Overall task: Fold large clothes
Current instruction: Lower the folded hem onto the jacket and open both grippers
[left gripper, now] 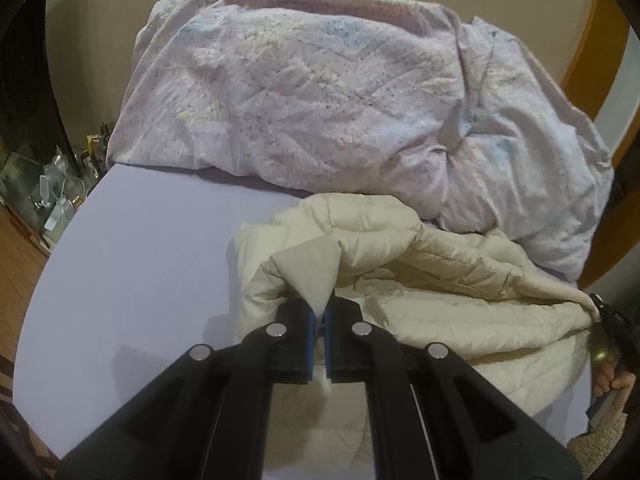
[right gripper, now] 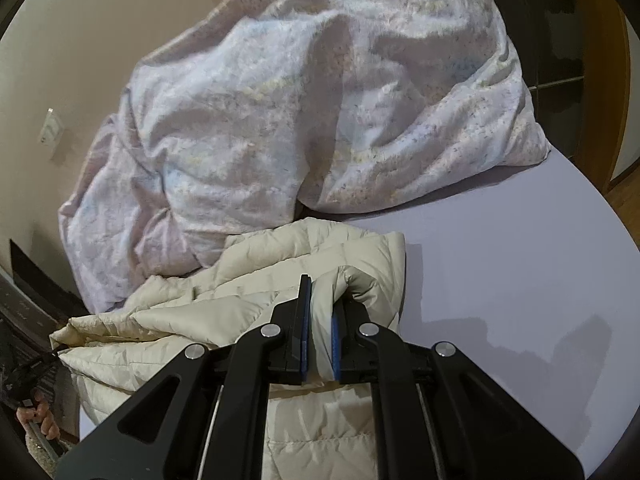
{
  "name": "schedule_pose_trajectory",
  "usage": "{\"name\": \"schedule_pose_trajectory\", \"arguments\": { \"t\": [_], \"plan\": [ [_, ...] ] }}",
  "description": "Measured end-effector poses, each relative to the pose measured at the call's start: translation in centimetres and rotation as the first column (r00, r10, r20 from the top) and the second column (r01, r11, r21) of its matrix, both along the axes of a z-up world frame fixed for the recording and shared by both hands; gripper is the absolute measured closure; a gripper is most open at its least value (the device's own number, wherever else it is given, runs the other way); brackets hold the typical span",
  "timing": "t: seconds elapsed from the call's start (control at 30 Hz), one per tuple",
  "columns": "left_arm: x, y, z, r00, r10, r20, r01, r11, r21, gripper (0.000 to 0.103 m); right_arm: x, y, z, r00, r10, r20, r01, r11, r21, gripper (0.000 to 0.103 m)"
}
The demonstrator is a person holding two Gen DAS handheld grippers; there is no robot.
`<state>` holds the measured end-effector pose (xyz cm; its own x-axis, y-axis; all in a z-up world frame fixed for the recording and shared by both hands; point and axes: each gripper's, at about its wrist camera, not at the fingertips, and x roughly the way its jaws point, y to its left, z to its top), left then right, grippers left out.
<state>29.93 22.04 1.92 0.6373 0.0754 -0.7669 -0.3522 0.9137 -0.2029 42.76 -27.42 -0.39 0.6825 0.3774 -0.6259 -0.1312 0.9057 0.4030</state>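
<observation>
My left hand-held gripper (left gripper: 319, 314) is pinched tight on a fold of the cream jacket (left gripper: 420, 280), the fabric rising in a peak straight out from between the blue pads (left gripper: 310, 332). My right hand-held gripper (right gripper: 320, 312) is also clamped on the jacket (right gripper: 240, 280), with a thicker roll of quilted cloth squeezed between its pads (right gripper: 335, 344) and bulging just past the tips. The jacket lies crumpled on the lilac bed (left gripper: 140, 260), directly under and ahead of both grippers, its far edge touching the duvet (left gripper: 320, 92) that is heaped across the back of the bed. In the left view the jacket spreads to the right toward my other hand (left gripper: 612, 384), which shows only as a few fingers at the frame edge; in the right view it spreads left, where the fingers of my left hand (right gripper: 38, 420) peek in at the lower corner. I cannot make out which part of the jacket each gripper holds; sleeves, collar and hem are lost in the folds. The near portion of the jacket is hidden behind the gripper arms in both views. Clutter (left gripper: 60, 192) beside the bed at the left is too small and warped to identify, and a wall socket (right gripper: 50, 132) shows in the right view.
</observation>
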Motion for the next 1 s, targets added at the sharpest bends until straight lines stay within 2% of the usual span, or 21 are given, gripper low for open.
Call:
{"name": "schedule_pose_trajectory", "arguments": {
  "t": [0.17,0.27,0.33,0.4,0.43,0.47,0.53,0.6,0.63,0.7,0.77,0.83,0.93,1.0],
  "plan": [
    [2.9,0.6,-2.8,0.999,0.017,-0.045,-0.017,1.000,0.004,0.099,2.4,1.3,-1.8,0.999,-0.029,-0.029,0.027,0.998,-0.050,0.094],
    [4.2,1.1,-4.9,0.998,0.020,-0.068,-0.022,0.999,-0.028,0.097,3.3,1.7,-2.8,0.998,-0.048,-0.046,0.045,0.998,-0.053,0.088],
    [4.7,1.3,-5.7,0.997,0.022,-0.069,-0.026,0.999,-0.047,0.090,3.6,1.6,-3.0,0.997,-0.058,-0.049,0.057,0.998,-0.032,0.080],
    [4.6,1.5,-5.8,0.999,0.017,-0.050,-0.020,0.998,-0.064,0.068,3.4,1.3,-2.6,0.997,-0.065,-0.028,0.065,0.998,-0.004,0.070],
    [4.6,1.6,-5.7,0.999,0.019,-0.041,-0.021,0.998,-0.059,0.061,2.9,1.0,-1.9,0.998,-0.069,0.002,0.069,0.998,0.011,0.063],
    [4.3,1.6,-5.4,0.999,0.024,-0.027,-0.025,0.999,-0.046,0.049,2.6,0.9,-1.5,0.997,-0.071,0.020,0.070,0.997,0.016,0.058],
    [3.8,1.7,-4.7,1.000,0.025,-0.005,-0.025,0.999,-0.032,0.036,1.7,0.6,-0.3,0.994,-0.077,0.073,0.075,0.997,0.029,0.033],
    [3.2,1.8,-4.1,1.000,0.021,0.014,-0.020,0.999,-0.029,0.029,0.5,0.3,0.7,0.985,-0.108,0.137,0.106,0.994,0.015,0.024],
    [2.8,1.8,-3.9,1.000,0.018,0.022,-0.017,0.999,-0.027,0.028,-0.3,0.2,1.3,0.976,-0.124,0.179,0.126,0.992,-0.004,0.024],
    [1.9,1.7,-3.6,0.999,0.014,0.033,-0.013,0.999,-0.031,0.024,-1.2,0.3,1.8,0.971,-0.120,0.205,0.129,0.991,-0.028,0.025],
    [1.4,1.3,-3.6,0.999,0.006,0.035,-0.005,1.000,-0.025,0.024,-1.9,0.8,1.6,0.978,-0.072,0.195,0.082,0.996,-0.046,0.035],
    [0.9,0.7,-3.8,0.999,-0.011,0.038,0.012,1.000,-0.026,0.024,-2.4,1.6,1.0,0.984,0.005,0.177,0.006,0.998,-0.062,0.050],
    [0.1,-0.5,-4.2,0.998,-0.028,0.048,0.028,1.000,-0.013,0.024,-3.2,3.0,-0.2,0.983,0.098,0.153,-0.083,0.991,-0.102,0.062],
    [-0.2,-1.4,-4.4,0.998,-0.045,0.053,0.043,0.999,0.025,0.024,-3.5,3.6,-1.0,0.981,0.136,0.137,-0.120,0.986,-0.117,0.065]
  ]
}}
